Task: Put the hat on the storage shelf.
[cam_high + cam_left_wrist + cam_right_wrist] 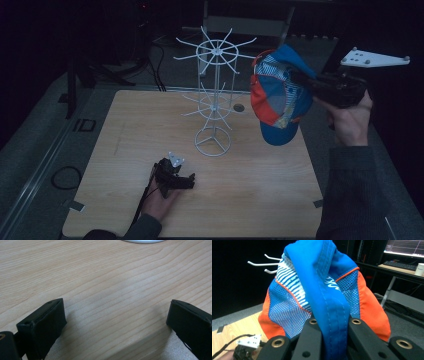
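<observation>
A blue, orange and white-striped cap (pixel 277 95) hangs in the air at the right of the white wire rack (pixel 214 95), close to the tips of its upper arms. My right gripper (pixel 306 82) is shut on the cap's blue fabric; in the right gripper view the two jaws pinch a blue band of the cap (pixel 329 315). My left gripper (pixel 186 181) rests low on the wooden table (pixel 125 150) in front of the rack's base, its jaws wide apart with bare wood between them (pixel 117 315).
The rack's round base (pixel 143 241) lies just ahead of the left gripper. Rack arms (pixel 262 263) poke out behind the cap. A dark floor with cables (pixel 65 177) surrounds the table, and a desk with a monitor (pixel 405 247) stands beyond.
</observation>
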Motion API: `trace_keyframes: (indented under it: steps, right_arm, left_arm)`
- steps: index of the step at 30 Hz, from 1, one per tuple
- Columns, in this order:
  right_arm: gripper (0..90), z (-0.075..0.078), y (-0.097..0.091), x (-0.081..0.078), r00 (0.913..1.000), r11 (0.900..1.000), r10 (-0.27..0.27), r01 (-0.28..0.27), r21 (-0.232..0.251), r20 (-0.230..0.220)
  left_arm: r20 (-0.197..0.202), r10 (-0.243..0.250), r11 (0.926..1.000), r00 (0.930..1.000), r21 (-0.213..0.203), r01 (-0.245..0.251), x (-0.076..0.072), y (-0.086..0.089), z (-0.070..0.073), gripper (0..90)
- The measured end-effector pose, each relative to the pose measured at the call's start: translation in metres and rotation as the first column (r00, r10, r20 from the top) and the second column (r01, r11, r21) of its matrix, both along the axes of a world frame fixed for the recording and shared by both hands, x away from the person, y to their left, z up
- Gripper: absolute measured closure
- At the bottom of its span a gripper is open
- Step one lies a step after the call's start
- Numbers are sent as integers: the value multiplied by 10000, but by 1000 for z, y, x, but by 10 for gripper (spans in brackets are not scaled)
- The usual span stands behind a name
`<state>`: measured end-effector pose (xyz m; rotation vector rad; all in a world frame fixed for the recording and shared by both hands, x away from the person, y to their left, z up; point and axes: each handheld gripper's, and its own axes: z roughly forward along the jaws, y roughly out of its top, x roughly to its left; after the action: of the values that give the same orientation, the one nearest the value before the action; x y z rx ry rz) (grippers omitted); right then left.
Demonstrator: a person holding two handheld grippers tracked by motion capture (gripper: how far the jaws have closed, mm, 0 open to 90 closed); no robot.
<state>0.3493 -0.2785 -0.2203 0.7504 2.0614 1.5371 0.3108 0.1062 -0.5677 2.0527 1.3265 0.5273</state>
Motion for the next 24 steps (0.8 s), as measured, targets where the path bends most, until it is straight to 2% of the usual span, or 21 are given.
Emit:
trace_keyframes:
  steps: [8,14,24]
  right_arm:
    - [873,-5,7,15,9996,9998,-33,38,186,-270]
    - [871,-18,17,28,9975,9998,170,-162,124,-683]
    - [847,-37,33,33,9918,9970,413,-488,-605,-1207]
  left_arm:
    - [-21,-35,10000,10000,39,35,0,0,0,26]
    - [-15,-23,10000,10000,26,23,0,0,0,26]
    - [-28,-14,10000,10000,2,14,0,0,0,26]
